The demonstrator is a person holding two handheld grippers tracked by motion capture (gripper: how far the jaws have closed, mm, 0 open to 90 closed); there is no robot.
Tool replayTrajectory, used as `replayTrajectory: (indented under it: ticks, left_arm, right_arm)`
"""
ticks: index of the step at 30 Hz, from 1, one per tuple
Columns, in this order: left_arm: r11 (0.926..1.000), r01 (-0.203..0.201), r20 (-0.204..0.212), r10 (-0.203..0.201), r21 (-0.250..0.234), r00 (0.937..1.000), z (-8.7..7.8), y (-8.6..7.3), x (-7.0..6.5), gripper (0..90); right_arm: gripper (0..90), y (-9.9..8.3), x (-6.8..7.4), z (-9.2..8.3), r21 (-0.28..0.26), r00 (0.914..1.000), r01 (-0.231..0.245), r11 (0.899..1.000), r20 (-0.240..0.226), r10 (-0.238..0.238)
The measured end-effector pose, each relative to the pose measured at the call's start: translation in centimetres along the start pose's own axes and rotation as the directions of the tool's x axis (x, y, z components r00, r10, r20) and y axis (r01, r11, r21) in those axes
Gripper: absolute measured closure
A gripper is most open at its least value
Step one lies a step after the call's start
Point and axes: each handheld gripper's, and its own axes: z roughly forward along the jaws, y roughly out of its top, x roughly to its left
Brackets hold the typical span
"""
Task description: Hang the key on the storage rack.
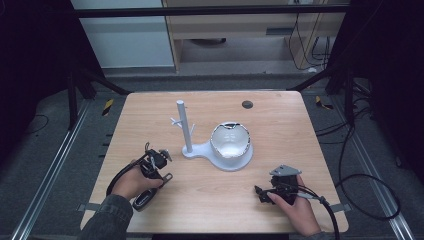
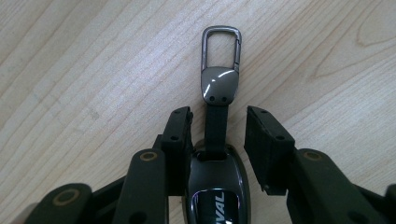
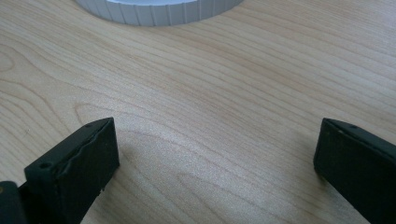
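bare bench along the right side and lower middle of the high view, white stand with post and bowl blocking the centre, key fob lying between the left hand-held gripper jaws

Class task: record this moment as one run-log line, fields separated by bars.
left tool: open, straddling car key fob strap | right tool: open over bare table | white hook stand: empty

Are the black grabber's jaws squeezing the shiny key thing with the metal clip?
No, in the left gripper view the dark glossy key fob with its black strap and grey metal clip lies between jaws that stand apart, a gap showing at the strap.
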Motion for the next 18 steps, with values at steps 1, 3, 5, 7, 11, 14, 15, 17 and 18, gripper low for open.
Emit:
replayTrajectory:
  ticks: [1, 3, 5, 7, 11, 14, 15, 17, 18]
  left_arm:
    - [1.0000, 0.002, -0.001, -0.002, -0.002, 1.0000, 0.05, -0.01, 0.01, 60.9]
    - [1.0000, -0.003, -0.002, 0.003, 0.003, 1.0000, 0.16, 0.00, -0.06, 61.6]
    - [0.9999, -0.010, 0.000, 0.010, 0.014, 1.0000, 0.29, 0.01, -0.16, 62.7]
    - [0.9999, -0.006, 0.000, 0.006, 0.013, 1.0000, 0.50, -0.01, -0.11, 63.7]
    - [0.9999, 0.001, 0.011, -0.001, 0.011, 0.9999, 0.81, 0.11, 0.16, 64.7]
    - [0.9999, 0.001, 0.011, -0.001, 0.012, 0.9999, 0.89, 0.23, 0.14, 66.2]
    - [0.9999, 0.000, 0.010, 0.000, 0.012, 0.9999, 0.91, 0.26, 0.13, 66.5]
    - [0.9999, -0.002, 0.015, 0.002, 0.014, 0.9999, 1.00, 0.34, 0.10, 67.6]
    - [0.9999, -0.003, 0.013, 0.003, 0.016, 0.9999, 1.05, 0.38, 0.08, 68.1]
  right_arm:
    - [0.5, 0.00, 0.00, 0.00, 0.000, 1.0000, 0.000, 1.000, 0.000, 0.000]
    - [0.5, 0.00, 0.00, 0.00, 0.000, 1.0000, 0.000, 1.000, 0.000, 0.000]
    - [0.5, 0.00, 0.00, 0.00, 0.000, 1.0000, 0.000, 1.000, 0.000, 0.000]
    - [0.5, 0.00, 0.00, 0.00, 0.000, 1.0000, 0.000, 1.000, 0.000, 0.000]
    - [0.5, 0.00, 0.00, 0.00, 0.000, 1.0000, 0.000, 1.000, 0.000, 0.000]
    - [0.5, 0.00, 0.02, 0.00, 0.001, 1.0000, -0.003, 1.000, -0.001, 0.003]
    - [0.5, 0.00, 0.00, 0.00, 0.000, 1.0000, 0.000, 1.000, 0.000, 0.000]
    - [0.5, 0.00, 0.00, 0.00, 0.000, 1.0000, 0.000, 1.000, 0.000, 0.000]
    - [0.5, 0.00, 0.02, 0.00, 0.001, 1.0000, -0.002, 1.000, 0.000, 0.002]
